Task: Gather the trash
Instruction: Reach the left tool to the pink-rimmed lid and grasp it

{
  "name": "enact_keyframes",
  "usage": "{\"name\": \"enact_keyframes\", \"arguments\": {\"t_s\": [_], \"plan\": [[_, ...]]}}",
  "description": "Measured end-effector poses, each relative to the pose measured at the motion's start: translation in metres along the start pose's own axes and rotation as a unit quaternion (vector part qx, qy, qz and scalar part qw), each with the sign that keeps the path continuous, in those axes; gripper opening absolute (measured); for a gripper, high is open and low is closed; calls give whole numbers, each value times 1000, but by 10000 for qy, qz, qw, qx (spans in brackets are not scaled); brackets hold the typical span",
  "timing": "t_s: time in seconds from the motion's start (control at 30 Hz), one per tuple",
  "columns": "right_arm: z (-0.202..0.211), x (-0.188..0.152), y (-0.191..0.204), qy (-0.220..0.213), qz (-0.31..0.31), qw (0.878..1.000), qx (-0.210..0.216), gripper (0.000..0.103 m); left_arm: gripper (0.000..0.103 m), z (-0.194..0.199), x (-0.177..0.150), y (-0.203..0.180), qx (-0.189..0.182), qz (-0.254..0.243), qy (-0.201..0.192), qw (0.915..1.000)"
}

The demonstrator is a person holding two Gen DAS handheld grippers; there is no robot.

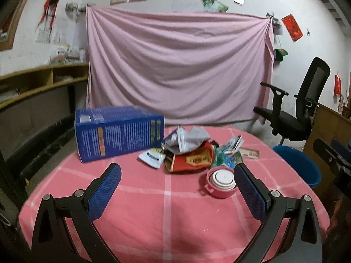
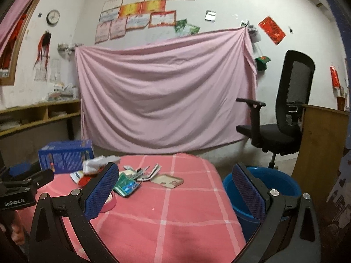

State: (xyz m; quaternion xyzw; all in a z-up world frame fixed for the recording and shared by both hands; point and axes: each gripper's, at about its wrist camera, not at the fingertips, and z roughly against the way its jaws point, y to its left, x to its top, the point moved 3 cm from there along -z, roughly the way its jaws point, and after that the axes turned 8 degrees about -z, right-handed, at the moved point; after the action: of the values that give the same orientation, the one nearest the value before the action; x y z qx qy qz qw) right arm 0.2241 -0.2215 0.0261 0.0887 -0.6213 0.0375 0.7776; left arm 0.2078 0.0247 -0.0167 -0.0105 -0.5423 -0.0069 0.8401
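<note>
both spread wide: left gripper [image 1: 177, 175], stamped "genrobot.ai", and right gripper [image 2: 175, 175], above trash pile [image 1: 188, 151].

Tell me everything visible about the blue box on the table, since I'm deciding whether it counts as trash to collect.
The blue box is a rectangular carton, cardboard by the look of it, lying on its long side at the far left of the pink checked tablecloth. Its faces carry dense white print with small orange and yellow panels, too blurred to read. It looks closed and undented. Its right end sits next to the pile of wrappers; whether they touch is unclear. Neither gripper touches it.
</note>
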Motion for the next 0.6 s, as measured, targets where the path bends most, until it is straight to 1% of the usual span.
{"name": "enact_keyframes", "arguments": {"t_s": [0.13, 0.2, 0.23, 0.3, 0.4, 0.5, 0.6], "plan": [[-15, -7, 1, 346, 48, 9993, 89, 103, 98, -12, -4, 3, -304, 201, 294, 9989], [-21, -11, 1, 506, 35, 9986, 142, 103, 89, -18, -5, 2, -495, 262, 453, 9974], [-24, -12, 0, 603, 36, 9980, 185, 103, 86, -21, -5, 1, -557, 280, 519, 9967], [-31, -15, -1, 764, 42, 9968, 238, 103, 75, -27, -7, -1, -731, 332, 707, 9943], [-42, -16, -3, 1019, 108, 9944, 268, 103, 64, -39, -9, -5, -1038, 424, 1014, 9885], [-56, -19, -5, 1299, 163, 9908, 341, 100, 63, -48, -9, -8, -1274, 522, 1223, 9829], [-71, -24, -5, 1675, 191, 9847, 442, 97, 63, -53, -7, -14, -1347, 373, 1326, 9813]]}}
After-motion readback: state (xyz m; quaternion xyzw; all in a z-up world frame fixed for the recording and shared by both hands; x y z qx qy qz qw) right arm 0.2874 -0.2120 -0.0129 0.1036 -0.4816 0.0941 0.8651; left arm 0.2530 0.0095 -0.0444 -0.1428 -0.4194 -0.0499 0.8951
